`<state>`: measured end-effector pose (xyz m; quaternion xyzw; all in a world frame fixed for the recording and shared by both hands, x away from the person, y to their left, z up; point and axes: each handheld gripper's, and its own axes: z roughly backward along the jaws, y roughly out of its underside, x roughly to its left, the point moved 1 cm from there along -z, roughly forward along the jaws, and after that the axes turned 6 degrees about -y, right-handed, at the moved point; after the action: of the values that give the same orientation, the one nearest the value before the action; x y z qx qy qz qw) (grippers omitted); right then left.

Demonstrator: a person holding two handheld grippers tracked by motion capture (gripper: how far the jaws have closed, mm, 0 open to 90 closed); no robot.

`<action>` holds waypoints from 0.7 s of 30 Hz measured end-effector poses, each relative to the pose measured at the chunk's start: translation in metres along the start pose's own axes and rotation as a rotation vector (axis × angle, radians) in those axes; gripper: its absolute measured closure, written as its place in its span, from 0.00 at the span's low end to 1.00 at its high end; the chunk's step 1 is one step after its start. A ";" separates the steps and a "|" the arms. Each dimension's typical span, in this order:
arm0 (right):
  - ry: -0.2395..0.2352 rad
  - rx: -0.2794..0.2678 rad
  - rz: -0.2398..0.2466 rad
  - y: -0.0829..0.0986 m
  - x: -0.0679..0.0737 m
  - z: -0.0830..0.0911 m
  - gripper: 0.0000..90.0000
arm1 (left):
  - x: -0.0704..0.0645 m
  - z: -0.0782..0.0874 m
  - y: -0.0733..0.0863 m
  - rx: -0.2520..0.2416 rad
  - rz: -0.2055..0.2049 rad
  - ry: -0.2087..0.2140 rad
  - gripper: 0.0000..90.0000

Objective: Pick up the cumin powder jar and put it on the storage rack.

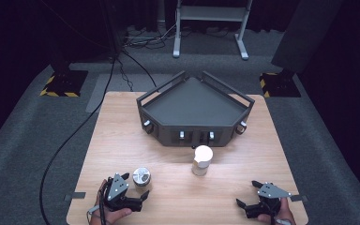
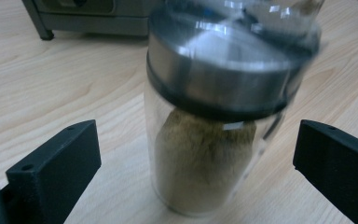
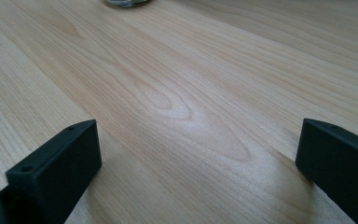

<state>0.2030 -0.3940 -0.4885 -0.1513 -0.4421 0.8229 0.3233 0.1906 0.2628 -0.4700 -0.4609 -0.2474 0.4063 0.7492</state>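
Note:
A small glass jar (image 1: 141,177) with a metal lid stands upright at the table's front left. In the left gripper view this jar (image 2: 214,79) is close and slightly blurred, and holds brown powder. My left gripper (image 1: 136,186) is open, one jaw on each side of the jar, with a gap showing on both sides (image 2: 196,161). A taller jar with a white lid (image 1: 201,159) stands mid-table. My right gripper (image 1: 246,193) rests open at the front right over bare wood (image 3: 198,154), nothing between its jaws.
A dark grey five-sided tray (image 1: 194,133) with raised rails sits at the back of the wooden table (image 1: 122,140). The base of a jar (image 3: 127,2) shows at the top edge of the right gripper view. A black cable (image 1: 61,150) runs over the floor to the left.

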 end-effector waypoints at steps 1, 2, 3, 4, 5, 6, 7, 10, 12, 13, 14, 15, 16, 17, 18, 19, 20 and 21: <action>0.000 0.000 0.000 0.000 0.000 0.000 0.00 | 0.000 -0.001 -0.002 0.000 -0.004 0.001 0.01; 0.000 0.000 0.000 0.000 0.000 0.000 0.00 | 0.001 -0.002 -0.004 0.002 -0.008 0.006 0.01; 0.000 0.000 0.000 0.000 0.000 0.000 0.00 | 0.002 -0.003 -0.005 -0.001 -0.003 0.011 0.01; 0.000 0.000 0.000 0.000 0.000 0.000 0.00 | 0.003 -0.004 -0.007 0.000 -0.001 0.016 0.01; 0.000 0.000 0.000 0.000 0.000 0.000 0.00 | 0.004 -0.005 -0.008 0.002 -0.002 0.018 0.01; 0.000 0.000 0.000 0.000 0.000 0.000 0.00 | 0.005 -0.006 -0.010 0.004 -0.002 0.016 0.01; 0.000 0.000 0.000 0.000 0.000 0.000 0.00 | 0.005 -0.008 -0.011 0.005 0.000 0.014 0.01; -0.001 0.000 0.000 0.000 0.000 0.000 0.00 | 0.009 -0.011 -0.012 0.009 0.019 0.027 0.03; -0.001 0.000 0.000 0.000 0.000 0.000 0.00 | 0.010 -0.013 -0.013 0.012 0.023 0.033 0.04; -0.001 0.000 0.000 0.000 0.000 0.000 0.00 | 0.011 -0.014 -0.013 0.009 0.026 0.039 0.06; -0.001 0.000 0.000 0.000 0.000 0.000 0.00 | 0.012 -0.015 -0.012 0.005 0.033 0.042 0.07; -0.001 0.000 0.000 0.000 0.000 0.000 0.00 | 0.013 -0.016 -0.012 0.010 0.040 0.053 0.10; -0.001 0.000 0.000 0.000 0.000 0.000 0.00 | 0.014 -0.017 -0.013 0.015 0.041 0.061 0.13; -0.001 0.000 0.000 0.000 0.000 0.000 0.00 | 0.015 -0.017 -0.013 0.017 0.044 0.070 0.17; -0.001 0.000 0.000 0.000 0.000 0.000 0.00 | 0.016 -0.017 -0.012 0.008 0.050 0.084 0.19; -0.001 0.000 0.000 0.000 0.000 0.000 0.00 | 0.015 -0.017 -0.012 0.001 0.053 0.091 0.22; -0.001 0.000 0.000 0.000 0.000 0.000 0.00 | 0.014 -0.016 -0.011 -0.003 0.050 0.093 0.24; -0.001 0.000 0.000 0.000 0.000 0.000 0.00 | 0.011 -0.016 -0.011 -0.006 0.043 0.082 0.27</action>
<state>0.2030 -0.3943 -0.4884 -0.1510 -0.4422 0.8230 0.3230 0.2132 0.2616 -0.4673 -0.4844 -0.2080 0.4023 0.7485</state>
